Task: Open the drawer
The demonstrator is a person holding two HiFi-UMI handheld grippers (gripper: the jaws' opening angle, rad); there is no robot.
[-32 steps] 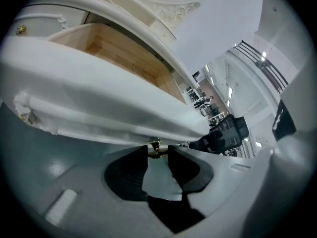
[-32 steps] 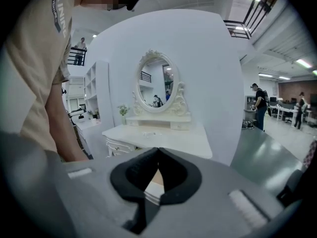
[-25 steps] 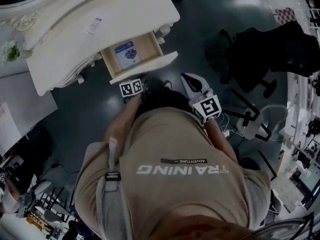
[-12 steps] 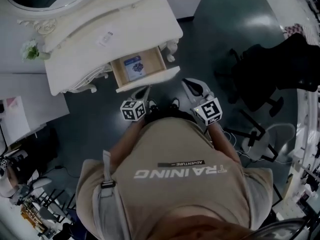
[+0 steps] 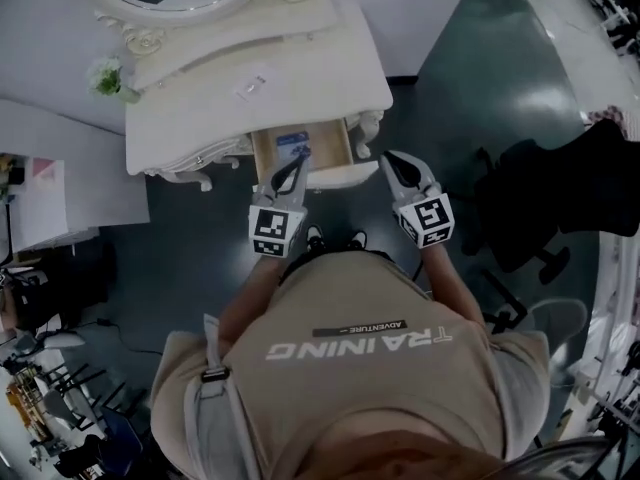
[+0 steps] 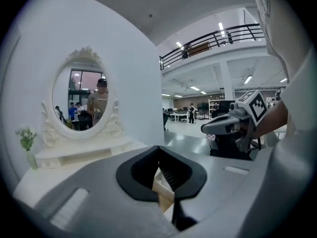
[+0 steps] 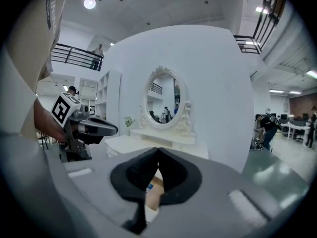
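- Now: drawer (image 5: 330,153) stands pulled out under the tabletop (image 5: 330,68).
- Left tongs (image 5: 292,173), wide a second ago, are closed, empty, raised clear of it.
- Right tongs (image 5: 398,164) closed, empty.
- Opening looks done.

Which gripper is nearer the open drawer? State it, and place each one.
Left. In the head view, the left gripper overlaps the front edge of the drawer. The right gripper sits off past its right corner, apart from it.
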